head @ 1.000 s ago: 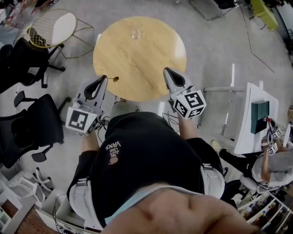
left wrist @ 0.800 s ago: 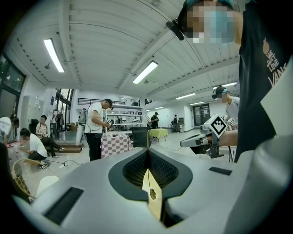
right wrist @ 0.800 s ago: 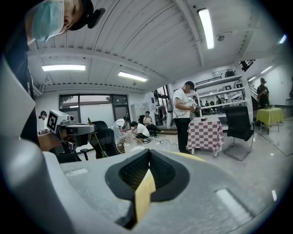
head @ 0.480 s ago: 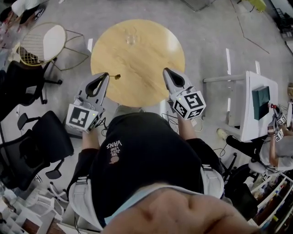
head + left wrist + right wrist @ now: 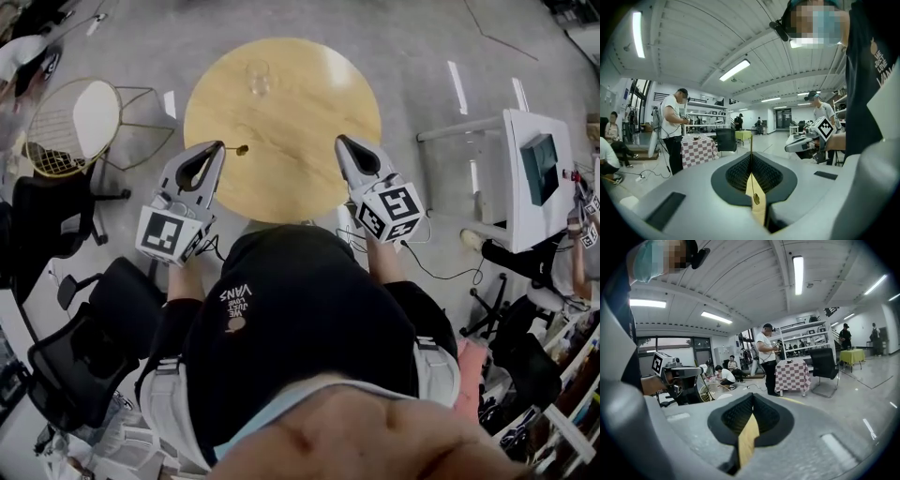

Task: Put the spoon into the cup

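A round wooden table [image 5: 300, 141] stands on the grey floor [image 5: 412, 47]. One clear glass cup [image 5: 257, 77] stands on it, near the far edge.

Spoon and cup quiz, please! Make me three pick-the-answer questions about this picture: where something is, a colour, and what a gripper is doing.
1. Where is the cup? A on the floor; B on the round table; C in a gripper.
2. What colour is the spoon? A gold; B blue; C red.
3. The right gripper is: A wide open; B holding the cup; C shut and empty.
Answers: B, it stands on the table's far side; A, it shines gold at the left gripper tip; C, its jaws meet with nothing between.
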Demonstrator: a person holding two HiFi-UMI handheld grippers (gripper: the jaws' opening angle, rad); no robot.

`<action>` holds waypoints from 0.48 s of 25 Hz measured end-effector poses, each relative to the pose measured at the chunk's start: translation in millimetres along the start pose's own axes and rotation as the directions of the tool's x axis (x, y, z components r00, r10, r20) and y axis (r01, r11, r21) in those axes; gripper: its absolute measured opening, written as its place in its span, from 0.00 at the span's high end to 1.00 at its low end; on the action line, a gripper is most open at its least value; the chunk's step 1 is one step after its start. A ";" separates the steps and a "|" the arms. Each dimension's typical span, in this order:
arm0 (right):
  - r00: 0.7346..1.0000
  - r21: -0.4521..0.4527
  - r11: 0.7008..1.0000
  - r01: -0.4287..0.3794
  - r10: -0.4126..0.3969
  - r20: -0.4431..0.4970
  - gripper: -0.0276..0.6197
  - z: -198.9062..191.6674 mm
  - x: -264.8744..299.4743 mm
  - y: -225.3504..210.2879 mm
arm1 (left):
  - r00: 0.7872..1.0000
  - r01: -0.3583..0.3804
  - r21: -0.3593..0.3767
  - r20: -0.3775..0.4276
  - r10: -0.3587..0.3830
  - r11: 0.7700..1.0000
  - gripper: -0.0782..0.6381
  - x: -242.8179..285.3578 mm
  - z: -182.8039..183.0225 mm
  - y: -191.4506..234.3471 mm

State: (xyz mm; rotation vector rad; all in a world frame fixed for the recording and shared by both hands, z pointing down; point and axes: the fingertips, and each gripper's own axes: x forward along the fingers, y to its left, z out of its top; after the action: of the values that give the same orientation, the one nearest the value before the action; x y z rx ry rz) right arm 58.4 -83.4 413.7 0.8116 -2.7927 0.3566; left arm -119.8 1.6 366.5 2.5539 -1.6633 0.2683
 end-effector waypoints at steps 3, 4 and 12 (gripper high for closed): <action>0.999 0.007 0.999 0.035 -0.035 0.005 0.96 1.5 6.4 0.8 | 0.999 0.044 0.039 0.012 -0.044 0.998 0.88 7.2 -0.4 13.4; 0.999 0.009 0.999 0.046 -0.046 0.007 0.96 2.2 8.4 1.4 | 0.998 0.054 0.044 0.013 -0.054 0.998 0.88 9.1 -0.1 18.1; 0.990 0.035 0.989 0.142 -0.143 0.010 0.96 3.5 16.5 -0.2 | 0.992 0.118 0.058 0.027 -0.120 0.991 0.88 23.7 2.9 49.1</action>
State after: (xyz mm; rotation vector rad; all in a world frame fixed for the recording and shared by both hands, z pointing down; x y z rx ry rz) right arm 44.4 -92.8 414.8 1.0179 -2.7263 0.3772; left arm -155.0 -40.1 366.9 2.6989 -1.5263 0.2729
